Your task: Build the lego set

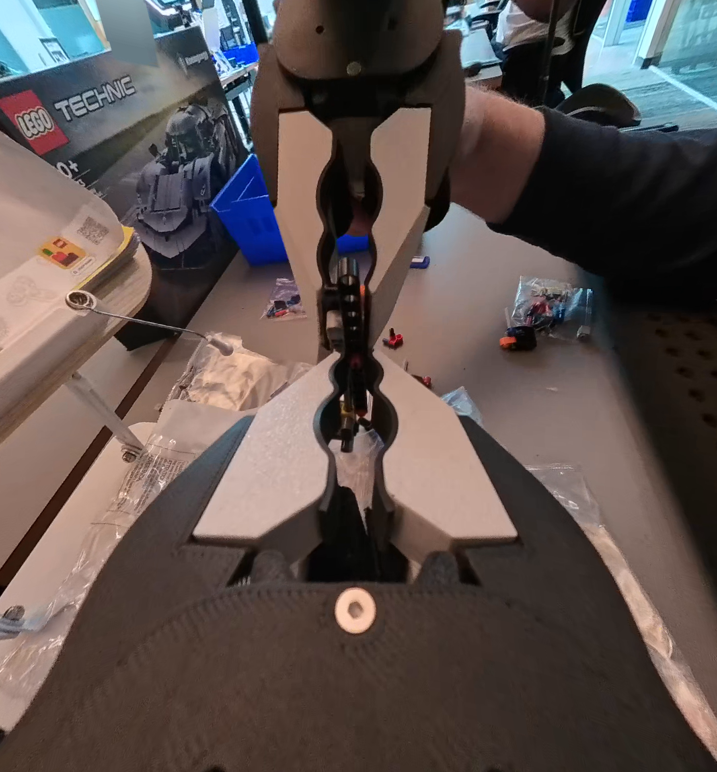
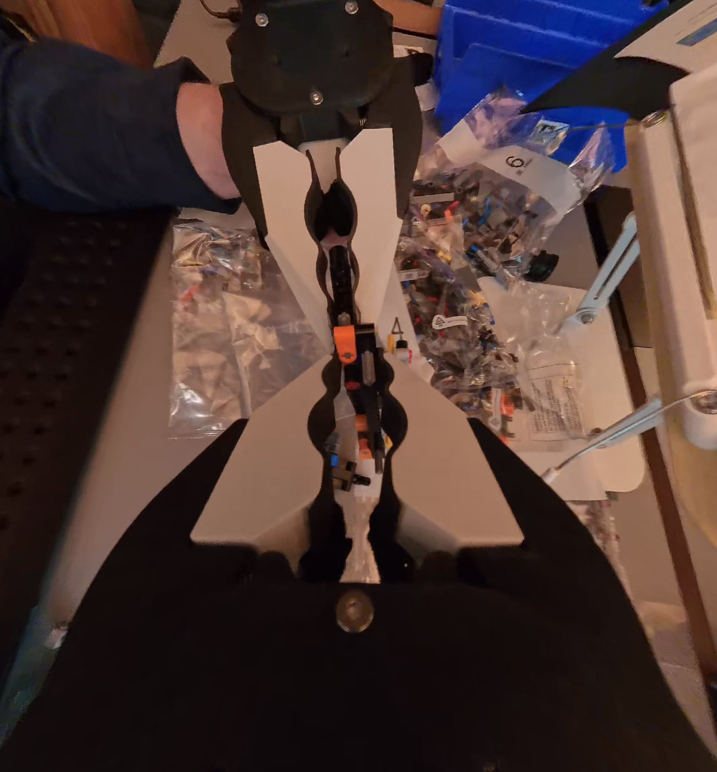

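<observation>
A small lego assembly point(image 1: 350, 307) of black beams with holes, an orange part point(image 2: 344, 340) and red and yellow bits hangs above the grey table point(image 1: 494, 376). My two grippers meet tip to tip on it. In the left wrist view, my left gripper point(image 1: 354, 361) reaches up from below, shut on the near end. My right gripper point(image 1: 348, 342) comes from the top, shut on the black beam. In the right wrist view, my right gripper point(image 2: 358, 367) is at the bottom and my left gripper point(image 2: 348, 321) is at the top. The fingers hide much of the assembly.
The lego box point(image 1: 110, 125) and a blue bin point(image 1: 250, 221) stand at the back. An instruction booklet point(image 1: 35, 292) lies on a stand at the left. Bags of parts point(image 2: 473, 259) point(image 1: 549, 305), loose red pieces point(image 1: 394, 340) and empty bags point(image 1: 231, 376) lie around. A black perforated mat point(image 1: 682, 376) borders the table. Both grippers' tips are close together, under 4 cm apart.
</observation>
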{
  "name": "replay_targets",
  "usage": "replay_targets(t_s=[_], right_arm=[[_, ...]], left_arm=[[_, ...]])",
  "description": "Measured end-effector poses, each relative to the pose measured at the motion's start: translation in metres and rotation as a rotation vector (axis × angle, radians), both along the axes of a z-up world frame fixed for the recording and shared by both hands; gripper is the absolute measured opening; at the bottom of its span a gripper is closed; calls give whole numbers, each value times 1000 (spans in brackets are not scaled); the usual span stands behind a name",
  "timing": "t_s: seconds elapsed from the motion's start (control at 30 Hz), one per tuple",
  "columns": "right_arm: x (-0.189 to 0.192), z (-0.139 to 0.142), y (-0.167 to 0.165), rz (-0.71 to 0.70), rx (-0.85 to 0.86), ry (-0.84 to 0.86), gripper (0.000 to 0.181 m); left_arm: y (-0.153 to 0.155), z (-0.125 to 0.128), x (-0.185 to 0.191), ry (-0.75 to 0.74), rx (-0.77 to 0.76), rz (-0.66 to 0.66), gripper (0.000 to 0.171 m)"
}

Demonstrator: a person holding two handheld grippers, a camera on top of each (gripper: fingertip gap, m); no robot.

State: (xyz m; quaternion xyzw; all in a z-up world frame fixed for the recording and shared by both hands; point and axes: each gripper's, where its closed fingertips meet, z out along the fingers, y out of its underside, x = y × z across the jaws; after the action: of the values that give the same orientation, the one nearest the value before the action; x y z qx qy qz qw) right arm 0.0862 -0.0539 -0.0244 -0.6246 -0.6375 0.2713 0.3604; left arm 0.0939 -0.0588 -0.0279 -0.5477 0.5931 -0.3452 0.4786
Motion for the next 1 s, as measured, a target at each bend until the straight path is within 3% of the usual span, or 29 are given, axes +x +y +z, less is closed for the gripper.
replay_targets(t_s=[0.4, 0.47, 0.53, 0.63, 0.7, 0.87, 1.0], right_arm=[[19, 3, -7, 13, -15, -19, 13], [43, 15, -1, -40, -26, 42, 12], [45, 37, -14, 10, -48, 151, 13], [36, 25, -18, 37, -68, 104, 13], [35, 10, -17, 52, -177, 85, 13], [34, -16, -36, 132, -339, -15, 13], [29, -9, -34, 147, -345, 46, 13]], left_arm=[[-5, 6, -6, -17, 19, -31, 7], [16, 31, -37, -149, -15, 45, 6], [13, 53, -53, -248, -35, 15, 6], [3, 39, -34, -175, -32, -14, 6], [3, 26, -24, -134, -50, -22, 6], [10, 21, -25, -164, -129, -24, 6], [0, -2, -16, -42, -172, -66, 6]])
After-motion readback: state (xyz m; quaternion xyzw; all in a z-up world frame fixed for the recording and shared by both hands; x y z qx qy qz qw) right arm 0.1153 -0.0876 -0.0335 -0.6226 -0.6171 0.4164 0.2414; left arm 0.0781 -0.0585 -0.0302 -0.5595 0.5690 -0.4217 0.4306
